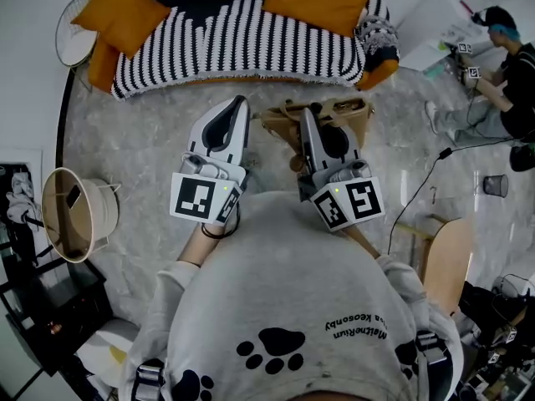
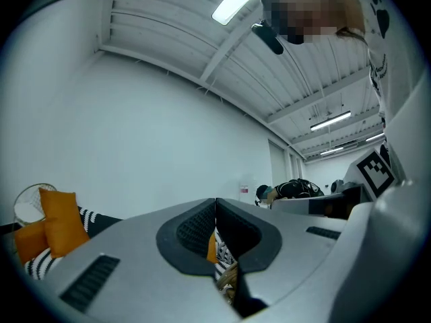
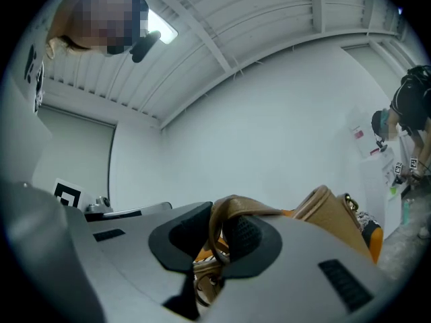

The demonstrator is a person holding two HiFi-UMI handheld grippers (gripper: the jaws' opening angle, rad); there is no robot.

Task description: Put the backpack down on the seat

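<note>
Head view: the backpack is held hanging over the floor, just short of the sofa and not yet on the seat. In the right gripper view, its strap is clamped between the narrowly set jaws of the right gripper. The left gripper is closed with nothing held. The carry step is judged to be in hand. Next, the backpack is to be brought forward over the seat, lowered until its weight is taken, and only then released.

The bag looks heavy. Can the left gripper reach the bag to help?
Probably yes. The left gripper is shut and empty, close beside the bag, with nothing standing between them. The right gripper grips its strap.
</note>
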